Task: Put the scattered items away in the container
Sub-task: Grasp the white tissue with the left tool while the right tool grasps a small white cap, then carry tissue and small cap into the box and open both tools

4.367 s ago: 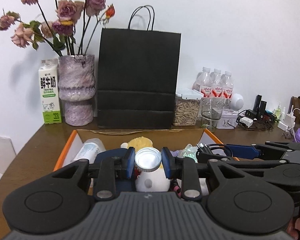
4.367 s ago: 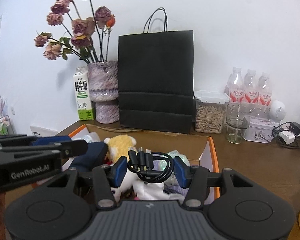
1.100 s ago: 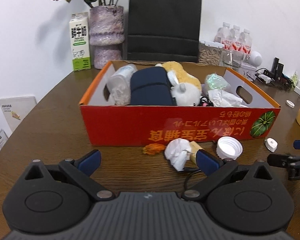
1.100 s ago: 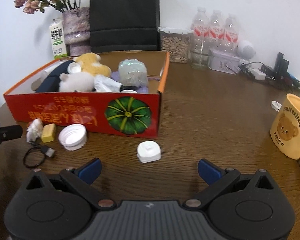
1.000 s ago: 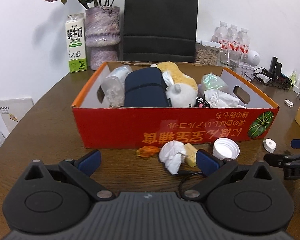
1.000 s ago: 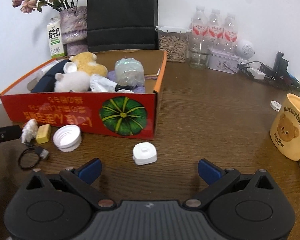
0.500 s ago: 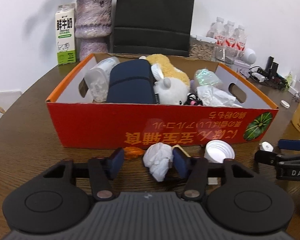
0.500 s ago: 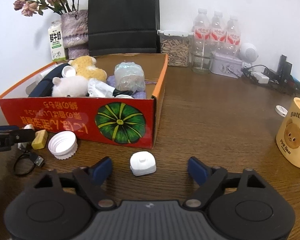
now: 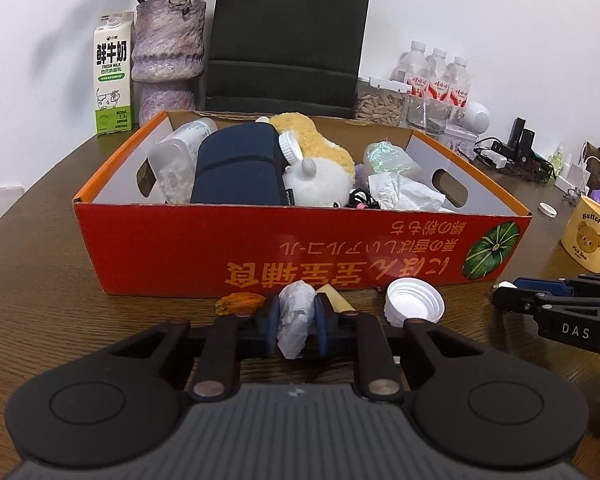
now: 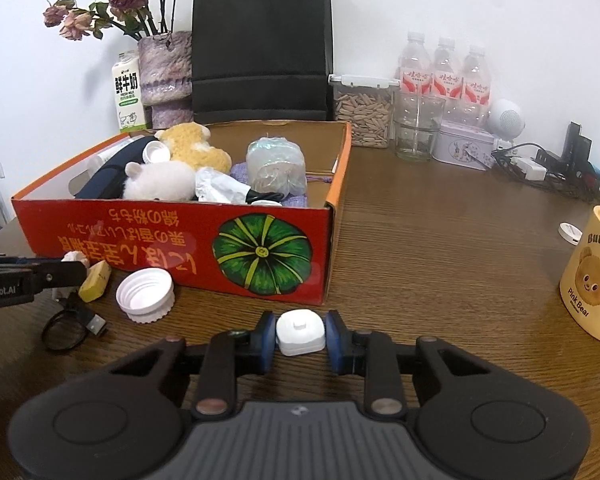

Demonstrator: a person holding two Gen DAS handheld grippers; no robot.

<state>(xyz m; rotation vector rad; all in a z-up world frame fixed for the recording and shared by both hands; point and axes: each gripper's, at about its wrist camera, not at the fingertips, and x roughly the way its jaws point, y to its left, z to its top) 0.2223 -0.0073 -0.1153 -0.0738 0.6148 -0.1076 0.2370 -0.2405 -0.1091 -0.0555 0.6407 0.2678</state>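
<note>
A red cardboard box (image 9: pixel 180 248) (image 10: pixel 140 236) holds a navy pouch, plush toys, bottles and wrappers. In front of it lie a crumpled white tissue (image 9: pixel 296 312), an orange scrap (image 9: pixel 238 303), a yellow block (image 10: pixel 94 276), a white jar lid (image 9: pixel 414 306) (image 10: pixel 145 295) and a black cable (image 10: pixel 70 326). My left gripper (image 9: pixel 296 322) is shut on the tissue at table level. My right gripper (image 10: pixel 300 338) is shut on a small white square cap (image 10: pixel 300 332) on the table, just right of the box's front corner.
A yellow bear mug (image 10: pixel 594 276) stands at the right. Behind the box are a black paper bag (image 9: pixel 288 36), a vase of dried flowers (image 9: pixel 166 60), a milk carton (image 9: pixel 112 76), a seed jar, water bottles (image 10: pixel 444 76) and chargers with cables (image 10: pixel 548 168).
Both grippers moved forward and down and closed: the left onto the tissue, the right onto the white cap. Earlier both were open and empty after leaving the box.
</note>
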